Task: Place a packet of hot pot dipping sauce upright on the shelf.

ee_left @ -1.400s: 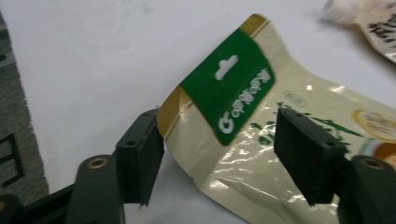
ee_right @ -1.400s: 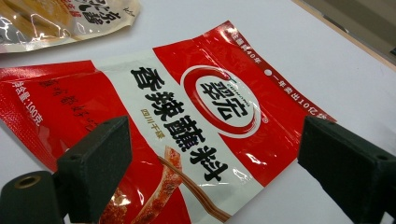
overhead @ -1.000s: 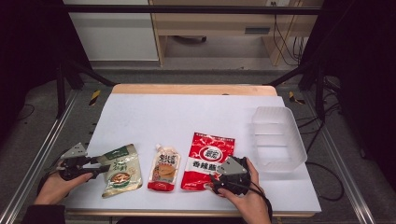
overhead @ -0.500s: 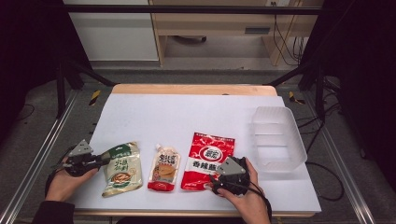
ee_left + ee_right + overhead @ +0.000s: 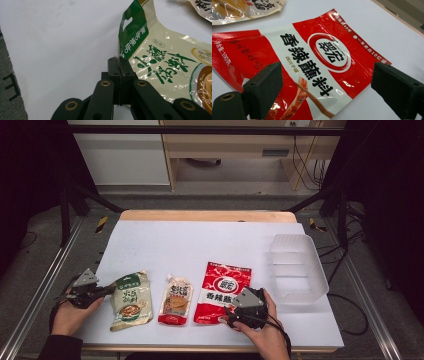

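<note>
Green-and-cream pouch [image 5: 131,299]: lying at the left front of the counter [image 5: 200,245], beside a small orange pouch [image 5: 176,299]. The left gripper [image 5: 119,65] is pinching its top edge just below the green header, jaws pressed together on the film, and that corner is lifting off the surface. It looks light, limp and glossy, likely to sag and slide, so the flat sealed rim seems the safest hold.

Red pouch [image 5: 312,65]: lying flat right of centre. The right gripper [image 5: 325,82] is hovering over its lower edge with jaws wide apart, holding nothing. It looks similar in feel: thin, slick, best taken by an edge seam.

Clear bin [image 5: 298,267]: standing at the right.
</note>
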Demonstrator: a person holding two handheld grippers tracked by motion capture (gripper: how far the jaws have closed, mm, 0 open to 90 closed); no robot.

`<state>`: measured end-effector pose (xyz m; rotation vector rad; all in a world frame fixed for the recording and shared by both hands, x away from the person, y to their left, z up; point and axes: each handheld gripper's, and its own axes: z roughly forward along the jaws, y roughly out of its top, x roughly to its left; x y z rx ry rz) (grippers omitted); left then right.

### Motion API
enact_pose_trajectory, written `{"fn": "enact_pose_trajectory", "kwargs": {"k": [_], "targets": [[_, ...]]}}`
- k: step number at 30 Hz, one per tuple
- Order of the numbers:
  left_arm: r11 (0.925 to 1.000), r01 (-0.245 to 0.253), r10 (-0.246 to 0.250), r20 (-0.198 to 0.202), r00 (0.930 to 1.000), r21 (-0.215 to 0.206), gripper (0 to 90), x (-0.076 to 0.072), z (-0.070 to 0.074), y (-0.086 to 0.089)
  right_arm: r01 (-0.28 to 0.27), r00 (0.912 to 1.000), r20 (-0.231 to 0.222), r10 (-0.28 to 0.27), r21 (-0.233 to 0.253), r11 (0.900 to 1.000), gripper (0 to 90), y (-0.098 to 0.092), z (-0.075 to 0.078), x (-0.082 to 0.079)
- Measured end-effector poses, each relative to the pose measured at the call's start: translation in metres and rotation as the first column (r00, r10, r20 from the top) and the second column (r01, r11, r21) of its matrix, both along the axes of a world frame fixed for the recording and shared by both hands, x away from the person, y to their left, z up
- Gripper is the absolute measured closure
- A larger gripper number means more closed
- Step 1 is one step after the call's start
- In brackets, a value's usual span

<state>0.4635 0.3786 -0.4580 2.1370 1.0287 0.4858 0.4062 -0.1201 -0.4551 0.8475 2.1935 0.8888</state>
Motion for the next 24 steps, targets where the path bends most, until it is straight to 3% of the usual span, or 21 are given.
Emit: {"fn": "enact_pose_trajectory", "kwargs": {"k": [10,15,24], "targets": [[0.9987,-0.007,0.01,0.058,0.9983,-0.051,90.0,-0.015,0.029,0.007,0.006,1.0,0.0,-0.006,0.005,1.0,11.2,0.0,0.0,0.0],[0.9976,0.025,-0.019,0.092,0.9956,-0.064,90.0,-0.025,0.052,0.004,0.006,1.0,0.001,-0.006,0.011,1.0,11.1,-0.002,0.001,0.0],[0.996,0.072,-0.063,0.149,0.9868,-0.053,90.0,-0.04,0.079,-0.004,0.009,1.0,-0.002,-0.009,0.015,1.0,11.0,-0.002,0.001,0.001]]}}
